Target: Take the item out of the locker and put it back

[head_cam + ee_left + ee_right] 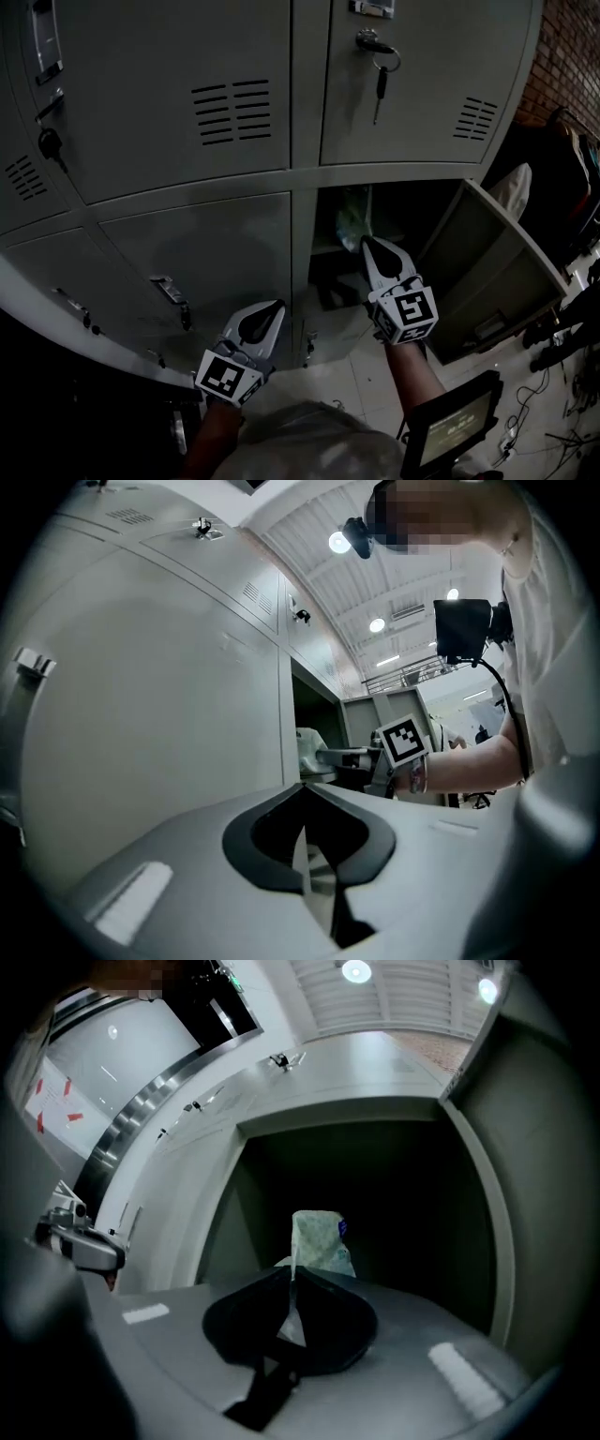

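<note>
Item: a pale, greenish packet (319,1241) of creased film, standing upright and narrow.
Where it is: inside the open locker compartment (473,1241), toward the front of the dark interior. Its foot is hidden behind the jaws in the right gripper view.
How it will handle: we judge it light and soft. The film should give under a pinch and may crinkle or slide between smooth pads. It does not look fragile, but a thing this tall and thin could tip over at a nudge.
Where to take hold: we would close across the flat faces of the upper body, or on the top edge, where the film is doubled and least likely to slip.
Right hand-held gripper (368,244): the jaws are pressed together and the tips sit right at the packet's lower part, at the mouth of the compartment. We cannot tell whether a fold of film is caught between them or whether they only touch it.
Left hand-held gripper (277,307): the jaws are together with nothing between them. It is low in front of the closed door (206,253) next to the compartment, well apart from the packet.
Way out: the compartment's own door (497,272) is swung wide to the right, so the opening looks unobstructed.
</note>
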A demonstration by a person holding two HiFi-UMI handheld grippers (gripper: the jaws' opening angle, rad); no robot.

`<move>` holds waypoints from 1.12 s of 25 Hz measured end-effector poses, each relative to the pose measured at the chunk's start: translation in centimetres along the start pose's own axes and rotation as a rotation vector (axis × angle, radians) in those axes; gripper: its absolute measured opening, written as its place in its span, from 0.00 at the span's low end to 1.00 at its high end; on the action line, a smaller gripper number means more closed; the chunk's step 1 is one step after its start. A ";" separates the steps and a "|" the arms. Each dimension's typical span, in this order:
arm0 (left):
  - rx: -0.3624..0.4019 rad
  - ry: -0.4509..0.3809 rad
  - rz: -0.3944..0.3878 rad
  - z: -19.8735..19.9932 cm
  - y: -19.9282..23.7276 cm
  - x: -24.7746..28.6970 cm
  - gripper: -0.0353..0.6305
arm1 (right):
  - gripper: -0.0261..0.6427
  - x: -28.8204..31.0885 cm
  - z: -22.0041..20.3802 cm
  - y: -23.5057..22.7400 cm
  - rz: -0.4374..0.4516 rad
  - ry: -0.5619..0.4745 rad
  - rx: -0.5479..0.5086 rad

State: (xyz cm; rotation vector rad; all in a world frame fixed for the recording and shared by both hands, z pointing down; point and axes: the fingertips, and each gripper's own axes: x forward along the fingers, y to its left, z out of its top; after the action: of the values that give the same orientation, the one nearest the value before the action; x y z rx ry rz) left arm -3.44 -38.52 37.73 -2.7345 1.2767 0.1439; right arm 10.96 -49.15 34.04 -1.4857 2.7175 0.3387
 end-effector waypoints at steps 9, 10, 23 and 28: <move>-0.007 0.002 -0.035 0.1 0.5 -0.4 0.06 | 0.21 0.3 0.4 0.3 -0.054 -0.011 -0.003; -0.006 0.000 -0.043 0.2 0.4 -0.5 0.06 | 0.19 -0.3 0.8 0.7 -0.064 -0.021 -0.013; -0.034 -0.010 -0.132 0.8 -3.0 -5.5 0.06 | 0.05 -11.1 2.9 9.3 -0.126 -0.044 -0.029; -0.031 -0.013 -0.114 1.0 -6.9 -9.5 0.06 | 0.05 -15.4 3.2 12.8 -0.087 -0.049 -0.015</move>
State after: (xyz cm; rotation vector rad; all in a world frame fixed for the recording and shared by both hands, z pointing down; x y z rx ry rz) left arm -4.25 -26.75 38.50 -2.8194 1.1215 0.1719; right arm 8.39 -29.07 35.17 -1.5711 2.6091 0.3877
